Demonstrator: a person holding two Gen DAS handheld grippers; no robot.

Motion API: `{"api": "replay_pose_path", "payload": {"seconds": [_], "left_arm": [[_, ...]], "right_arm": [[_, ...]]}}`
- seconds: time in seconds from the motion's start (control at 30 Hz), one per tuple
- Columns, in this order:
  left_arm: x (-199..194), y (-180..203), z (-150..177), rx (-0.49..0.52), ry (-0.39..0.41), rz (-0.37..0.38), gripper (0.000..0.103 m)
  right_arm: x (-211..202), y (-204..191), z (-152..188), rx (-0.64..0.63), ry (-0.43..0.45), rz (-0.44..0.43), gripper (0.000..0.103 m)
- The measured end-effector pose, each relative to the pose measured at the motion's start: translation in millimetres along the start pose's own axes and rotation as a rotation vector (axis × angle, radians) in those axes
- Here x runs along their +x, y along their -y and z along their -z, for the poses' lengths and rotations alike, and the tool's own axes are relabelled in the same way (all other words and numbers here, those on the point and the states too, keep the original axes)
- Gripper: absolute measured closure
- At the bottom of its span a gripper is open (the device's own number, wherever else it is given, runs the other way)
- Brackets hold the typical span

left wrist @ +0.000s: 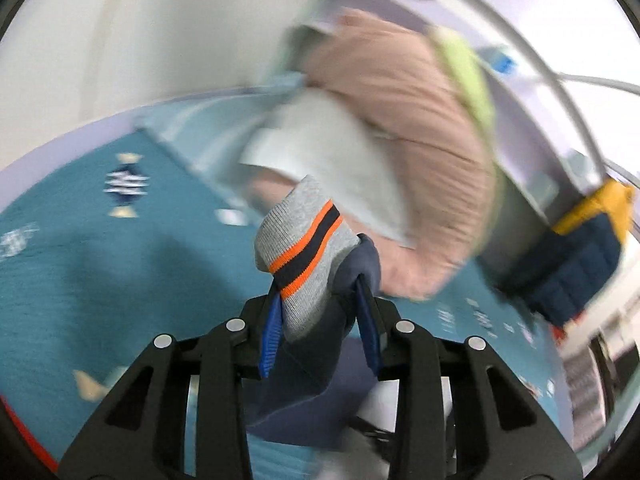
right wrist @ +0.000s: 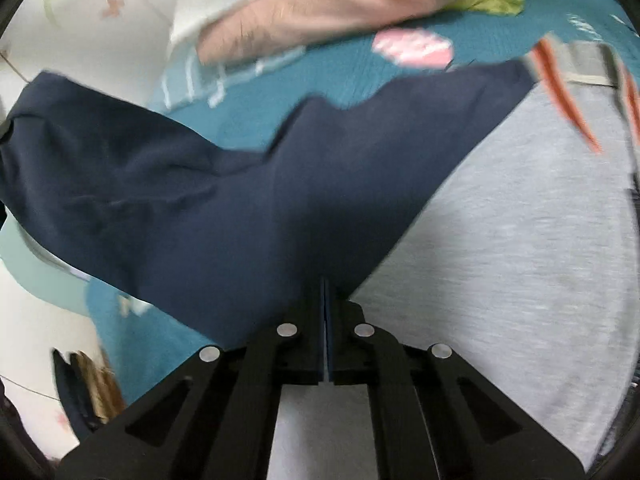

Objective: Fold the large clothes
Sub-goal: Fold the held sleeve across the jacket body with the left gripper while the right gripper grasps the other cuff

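Both jaws were clamped: my left gripper (left wrist: pixel 320 320) pinched the striped grey cuff (left wrist: pixel 308 256) of the navy-and-grey garment (right wrist: pixel 224 208), my right gripper (right wrist: pixel 325 312) its body, lifting it off the teal bedspread (left wrist: pixel 80 260), probably to spread it for folding

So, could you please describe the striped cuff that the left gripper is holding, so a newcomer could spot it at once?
Start at the teal patterned bedspread that fills the left wrist view, then look to the left gripper at the bottom centre. Clamped between its jaws, sticking upward, is the cuff of the navy and grey garment. It alone is ribbed grey knit crossed by orange stripes around a dark band, unlike the plain pink clothing behind.
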State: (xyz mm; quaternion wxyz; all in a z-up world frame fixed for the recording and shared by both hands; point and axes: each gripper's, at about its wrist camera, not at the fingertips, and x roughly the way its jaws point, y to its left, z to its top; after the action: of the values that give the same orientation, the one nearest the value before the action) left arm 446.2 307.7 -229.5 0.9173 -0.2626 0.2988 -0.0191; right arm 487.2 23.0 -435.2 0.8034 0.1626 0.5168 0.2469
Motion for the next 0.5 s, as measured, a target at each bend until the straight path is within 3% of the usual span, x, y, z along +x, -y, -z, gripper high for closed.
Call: {"api": "replay_pose_path", "payload": {"seconds": [0.13,0.23,0.5], "left_arm": [[27.7,105.6,33.0,0.096,-0.046,0.126,0.069],[63.2,167.1,69.4,0.098,-0.119,0.182,0.069],[160.1,271.5,188.0,0.115,-0.278,0.130,0.069]], "right_arm": [[-66.3,42.1,-5.1,0.030,0.095,0.022,0.101],[-118.5,87.4,-4.8,0.034,0.156,0.118,0.099],[-233.0,229.1,16.0,0.114,0.256,0.399,0.099]]}}
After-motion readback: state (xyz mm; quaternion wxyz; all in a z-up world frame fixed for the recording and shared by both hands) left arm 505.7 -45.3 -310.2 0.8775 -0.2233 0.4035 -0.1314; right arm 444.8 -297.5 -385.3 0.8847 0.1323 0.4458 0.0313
